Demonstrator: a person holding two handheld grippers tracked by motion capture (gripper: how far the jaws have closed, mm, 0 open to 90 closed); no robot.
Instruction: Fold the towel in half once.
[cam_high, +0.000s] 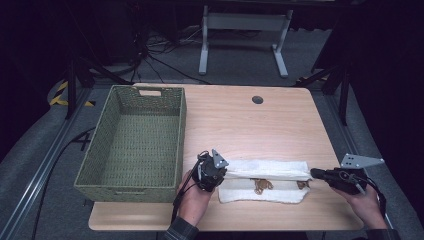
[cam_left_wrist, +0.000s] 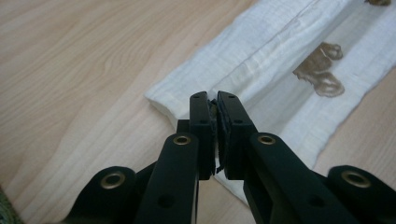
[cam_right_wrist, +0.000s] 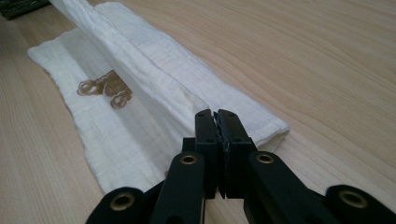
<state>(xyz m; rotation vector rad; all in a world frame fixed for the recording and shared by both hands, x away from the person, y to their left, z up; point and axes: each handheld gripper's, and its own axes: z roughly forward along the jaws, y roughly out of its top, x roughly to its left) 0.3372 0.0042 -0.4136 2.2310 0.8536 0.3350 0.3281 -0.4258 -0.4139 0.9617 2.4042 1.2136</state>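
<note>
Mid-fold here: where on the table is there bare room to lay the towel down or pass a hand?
The far half of the table, between the basket and the right edge, is bare up to the round hole. A thin bare strip runs along the near edge. The near middle is crowded: the towel with the left tongs and right tongs at its ends.

The basket (cam_high: 134, 142) stands along the table's (cam_high: 260, 122) left edge, walling off that side. From the cloth (cam_high: 265, 181) near the front edge back to the far edge, the wood lies bare and passable.
</note>
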